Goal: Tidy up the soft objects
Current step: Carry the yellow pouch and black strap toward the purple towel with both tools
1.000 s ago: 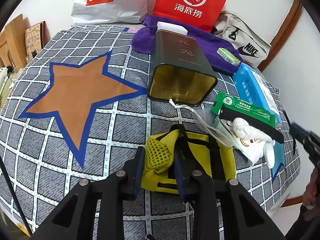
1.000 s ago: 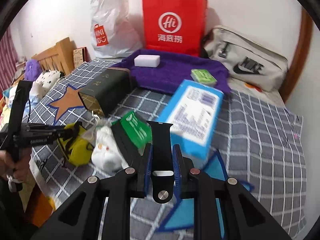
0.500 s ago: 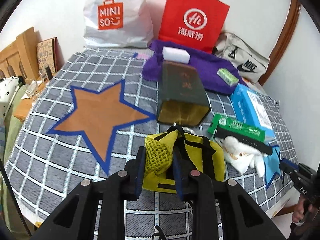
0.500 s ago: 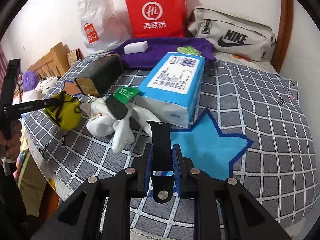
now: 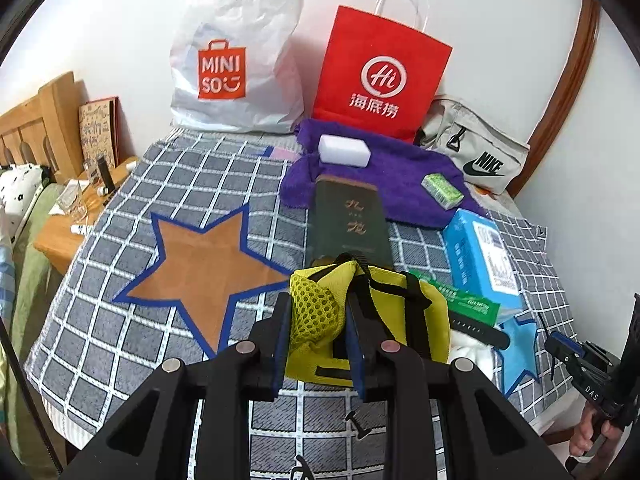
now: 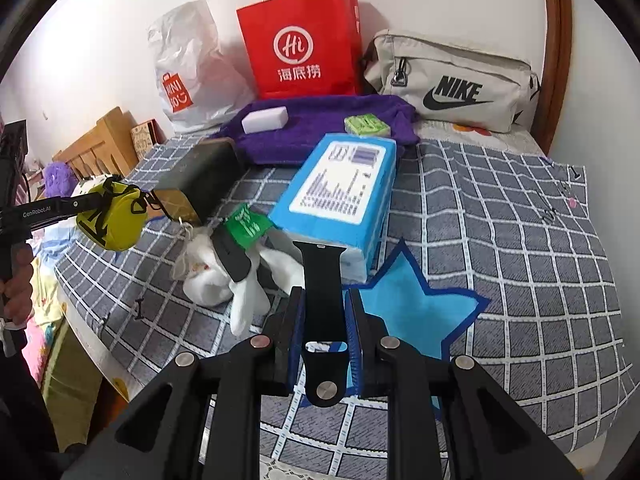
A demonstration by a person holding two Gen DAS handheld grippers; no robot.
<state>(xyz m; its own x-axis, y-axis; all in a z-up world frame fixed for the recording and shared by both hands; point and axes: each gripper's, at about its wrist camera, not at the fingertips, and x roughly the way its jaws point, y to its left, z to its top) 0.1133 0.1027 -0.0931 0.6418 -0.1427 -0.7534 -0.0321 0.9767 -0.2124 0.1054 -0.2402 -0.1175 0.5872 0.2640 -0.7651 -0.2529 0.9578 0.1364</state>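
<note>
The left gripper [image 5: 316, 320] is pinching a yellow mesh pouch [image 5: 372, 312] by its netted corner, jaws narrowed on the fabric, and the pouch is hanging clear of the checked bedspread [image 5: 180, 184] (the right wrist view shows it dangling out beyond the bed's left edge). The right gripper [image 6: 323, 320] is clamping a black watch strap [image 6: 322, 280] between narrowed jaws, the strap's long axis running straight along the fingers, its free end pointing toward the blue tissue pack [image 6: 340, 196]. Directly under and just right of that strap is lying the blue star patch [image 6: 416, 304], while the brown star patch [image 5: 200, 268] is spreading out to the left of the pouch, on the left gripper's side. If the stars are the sorting spots, each hand is probably nearer its own one. A white plush rabbit [image 6: 224, 276], with a second black strap and a green packet [image 6: 246, 226] lying across it, is waiting between the two grippers.
</note>
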